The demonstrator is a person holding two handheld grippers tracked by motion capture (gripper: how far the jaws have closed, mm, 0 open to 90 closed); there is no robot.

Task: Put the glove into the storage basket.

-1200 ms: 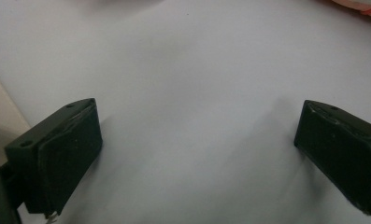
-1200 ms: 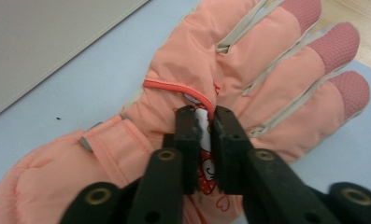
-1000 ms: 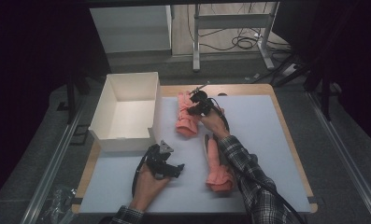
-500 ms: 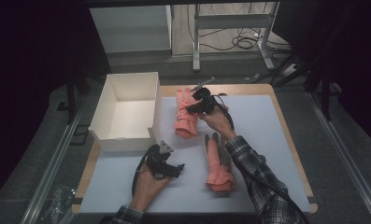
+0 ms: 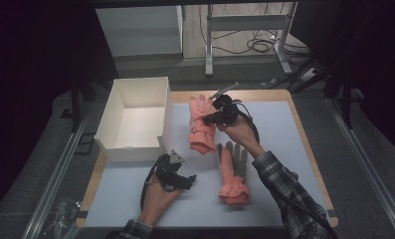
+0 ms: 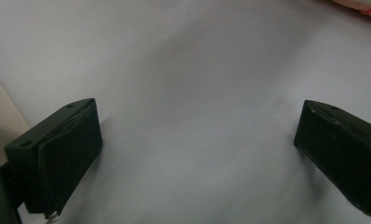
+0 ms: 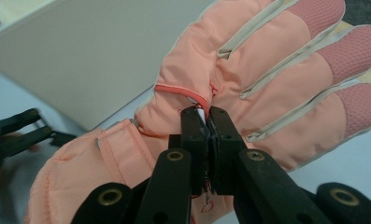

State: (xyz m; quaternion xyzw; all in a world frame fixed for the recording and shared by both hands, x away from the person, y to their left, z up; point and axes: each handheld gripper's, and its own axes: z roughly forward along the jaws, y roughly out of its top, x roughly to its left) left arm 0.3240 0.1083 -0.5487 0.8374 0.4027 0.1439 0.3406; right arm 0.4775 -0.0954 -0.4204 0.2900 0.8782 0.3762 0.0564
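Observation:
A pink padded glove [image 5: 200, 122] hangs off the mat beside the white box, and my right gripper [image 5: 216, 117] is shut on its fabric. In the right gripper view the jaws pinch a fold of that glove [image 7: 248, 84] at the palm, with my right gripper [image 7: 207, 122] closed tight. A second glove [image 5: 232, 172], grey palm up, lies flat on the white mat near the front. My left gripper [image 5: 185, 180] rests low over the mat at front left, open, and its own view shows my left gripper [image 6: 197, 140] with bare mat between the jaws.
An open white box [image 5: 135, 119] stands at the mat's left back corner, its wall [image 7: 80, 56] close behind the held glove. The white mat [image 5: 274, 129] lies on a wooden table. Dark floor, table legs and cables lie beyond the far edge.
My right gripper has lifted the far glove off the mat and carried it a little toward the box. The left gripper and the near glove have stayed put.

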